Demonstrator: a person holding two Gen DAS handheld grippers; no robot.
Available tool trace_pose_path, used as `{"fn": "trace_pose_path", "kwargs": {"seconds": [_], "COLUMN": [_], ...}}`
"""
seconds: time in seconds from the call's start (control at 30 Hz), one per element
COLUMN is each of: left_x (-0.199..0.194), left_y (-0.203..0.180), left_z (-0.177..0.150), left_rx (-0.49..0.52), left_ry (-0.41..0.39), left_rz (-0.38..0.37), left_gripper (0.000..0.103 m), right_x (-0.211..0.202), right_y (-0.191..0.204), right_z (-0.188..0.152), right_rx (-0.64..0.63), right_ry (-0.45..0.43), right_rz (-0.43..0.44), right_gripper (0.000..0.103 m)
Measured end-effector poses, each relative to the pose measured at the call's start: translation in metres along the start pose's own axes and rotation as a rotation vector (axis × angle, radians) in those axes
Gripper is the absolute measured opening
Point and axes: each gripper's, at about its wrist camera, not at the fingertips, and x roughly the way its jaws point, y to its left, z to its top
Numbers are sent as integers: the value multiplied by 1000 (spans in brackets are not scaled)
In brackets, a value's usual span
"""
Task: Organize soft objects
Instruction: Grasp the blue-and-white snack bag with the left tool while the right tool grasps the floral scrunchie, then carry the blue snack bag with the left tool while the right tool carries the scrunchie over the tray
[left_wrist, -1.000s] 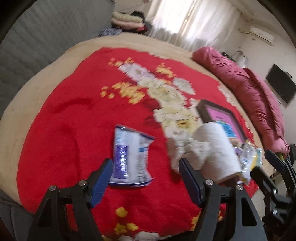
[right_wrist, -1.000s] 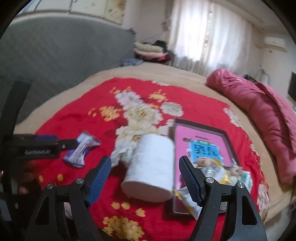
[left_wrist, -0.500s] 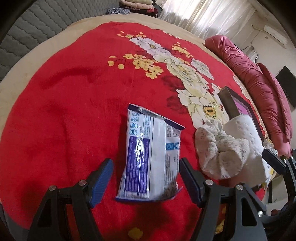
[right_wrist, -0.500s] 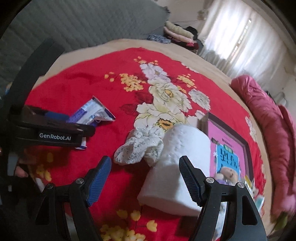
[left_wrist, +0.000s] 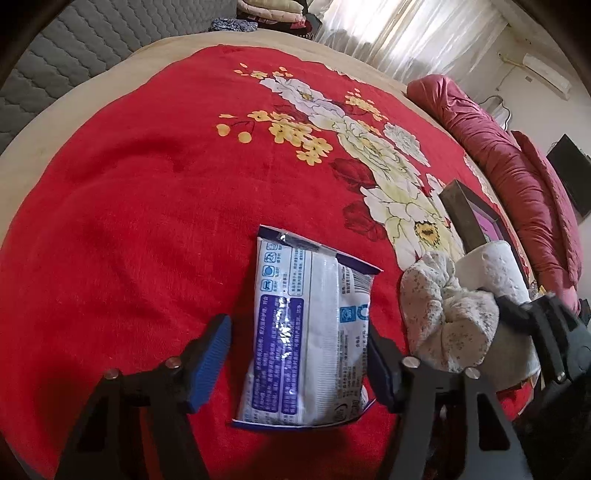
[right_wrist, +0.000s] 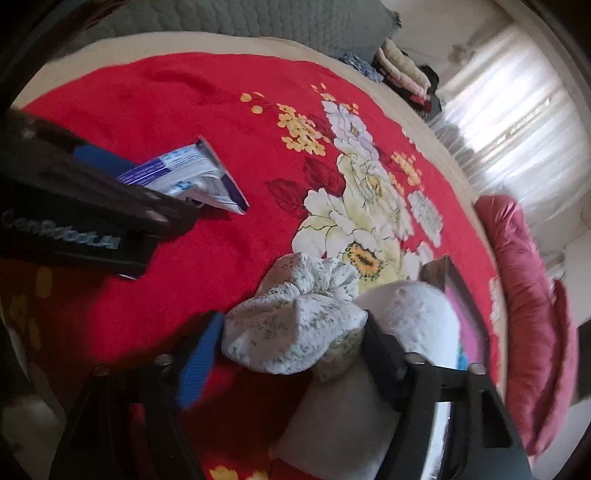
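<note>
My left gripper (left_wrist: 297, 360) is straddling the blue-and-white packet (left_wrist: 308, 332) lying flat on the red blanket (left_wrist: 129, 221), jaws just closing but the left pad not yet touching, while my right gripper (right_wrist: 291, 363) is closing on the speckled cloth bundle (right_wrist: 295, 325), which is touching both pads, so I am judging it grasped. Nothing is looking sorted yet: both items, plus the white roll (right_wrist: 406, 317) touching the bundle, are still waiting. Open blanket is lying ahead; the framed picture (left_wrist: 469, 218) is crowding the right.
</note>
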Motion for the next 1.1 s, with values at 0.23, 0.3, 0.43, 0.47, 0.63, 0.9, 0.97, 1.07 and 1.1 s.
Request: {"fn": "trace_pose_path", "kwargs": {"seconds": [0.23, 0.3, 0.43, 0.47, 0.63, 0.9, 0.97, 1.07, 1.1], "left_x": [0, -2, -10, -12, -41, -72, -74, -79, -81], "left_y": [9, 13, 15, 14, -3, -56, -75, -107, -116], "left_z": [3, 3, 3, 4, 1, -8, -12, -17, -19], "left_rx": [-17, -33, -46, -44, -8, 80, 103, 163, 178], "left_ry": [-15, -25, -53, -61, -139, -196, -189, -191, -193], "left_rz": [-13, -25, -42, -42, -54, -88, -113, -127, -130], "left_gripper": [40, 39, 39, 39, 39, 39, 39, 39, 39], "right_x": [-2, -12, -34, -40, -72, -122, -131, -143, -146], "right_y": [-24, -33, -48, -49, -59, -97, -110, -135, -141], "right_z": [0, -2, -6, -7, -11, -46, -60, -86, -94], "right_rx": [146, 222, 326, 339, 383, 513, 554, 631, 653], "right_ry": [-61, -100, -191, -208, -298, -407, -421, -435, -439], "right_rz": [69, 102, 178, 187, 190, 135, 110, 61, 48], "right_gripper": [22, 20, 20, 20, 20, 20, 20, 20, 20]}}
